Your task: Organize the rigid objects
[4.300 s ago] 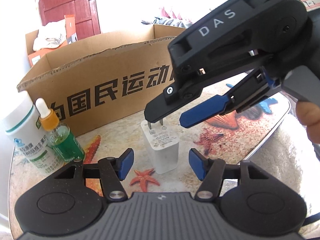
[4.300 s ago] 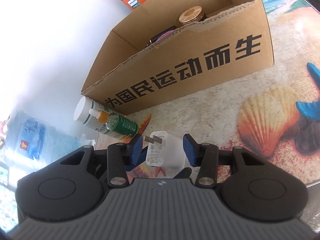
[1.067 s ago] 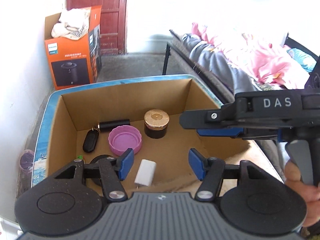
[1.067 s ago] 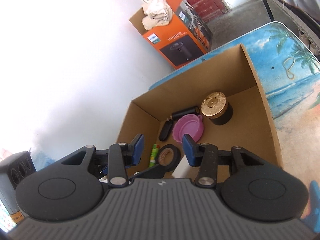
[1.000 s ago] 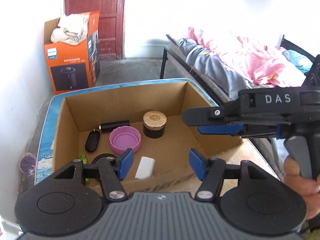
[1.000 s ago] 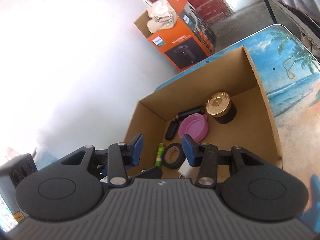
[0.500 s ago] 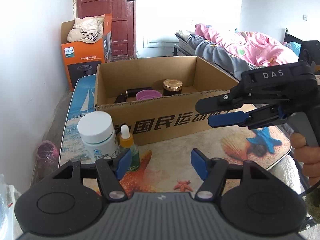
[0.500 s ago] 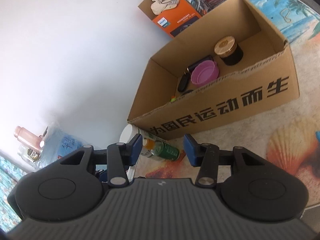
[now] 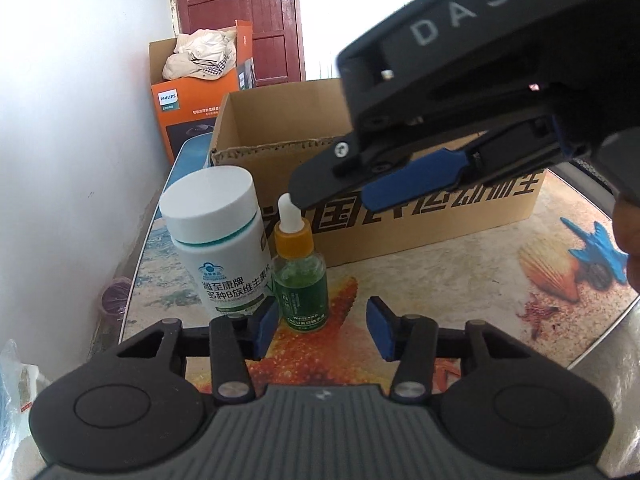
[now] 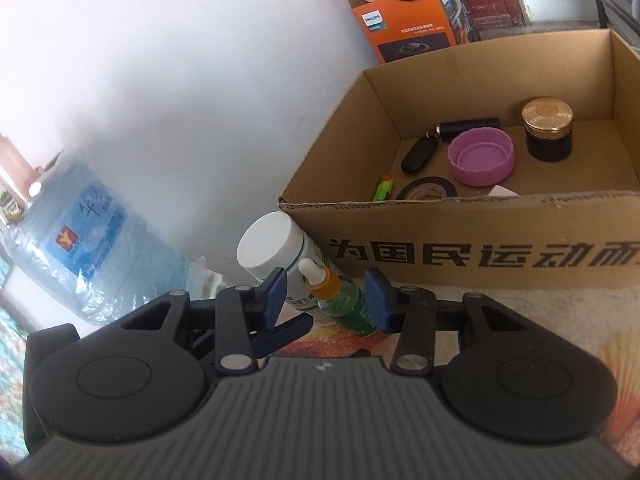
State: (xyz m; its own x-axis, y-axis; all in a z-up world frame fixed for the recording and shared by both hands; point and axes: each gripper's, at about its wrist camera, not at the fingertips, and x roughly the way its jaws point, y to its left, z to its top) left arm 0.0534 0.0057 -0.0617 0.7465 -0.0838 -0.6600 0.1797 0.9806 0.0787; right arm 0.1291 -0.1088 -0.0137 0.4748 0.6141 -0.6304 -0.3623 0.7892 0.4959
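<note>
Green dropper bottle [image 9: 303, 280] upright on the worktop [image 9: 460, 280], touching the white jar [image 9: 222, 240], just before the cardboard box [image 9: 440, 224]. Bare worktop to the right. Left gripper [image 9: 322, 330] fingers just closing, part open, empty. Right gripper [image 10: 326, 294] fingers also closing, around the bottle, not pressing.

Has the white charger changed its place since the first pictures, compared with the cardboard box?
Yes. It stood on the table in front of the cardboard box; now the white charger lies inside, behind the front wall.
</note>
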